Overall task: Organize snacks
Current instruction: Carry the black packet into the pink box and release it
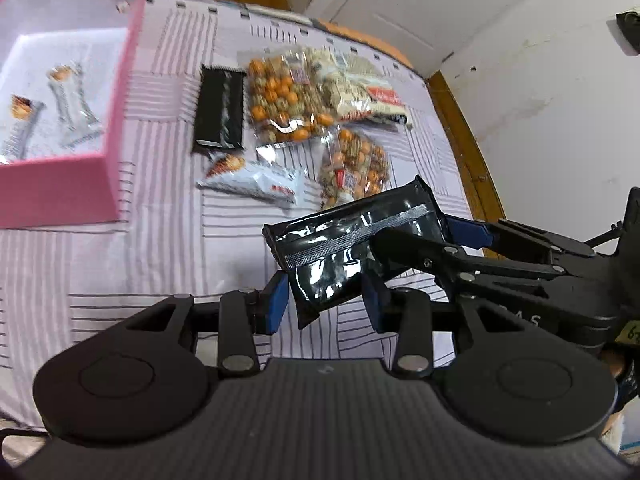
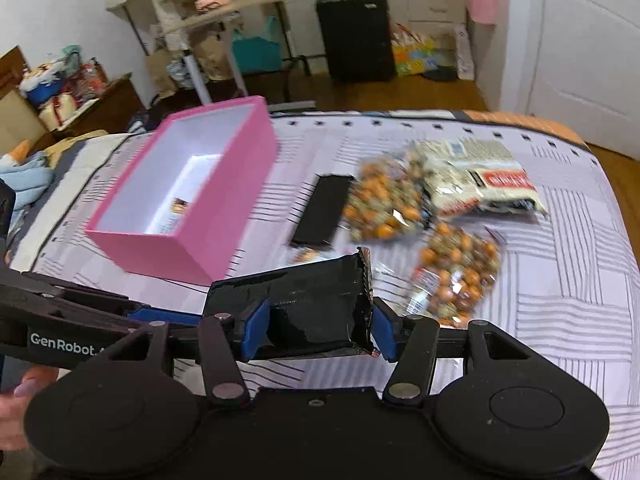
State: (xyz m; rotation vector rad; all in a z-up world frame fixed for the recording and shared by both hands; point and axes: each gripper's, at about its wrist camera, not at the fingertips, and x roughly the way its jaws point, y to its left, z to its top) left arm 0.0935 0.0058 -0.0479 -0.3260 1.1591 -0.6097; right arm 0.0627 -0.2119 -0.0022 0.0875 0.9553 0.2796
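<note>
A bed in striped sheets (image 2: 560,280), wooden floor (image 2: 400,92), white door (image 2: 592,40), black suitcase (image 2: 356,36), cluttered shelves (image 2: 68,84).

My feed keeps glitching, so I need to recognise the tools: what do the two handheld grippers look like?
Both match: the left gripper and right gripper are matte black, with two round discs at the base, linkage bars with silver rivets, and blue pads on the fingers. White "GenRobot" lettering runs along the left gripper's side in the right wrist view.
</note>
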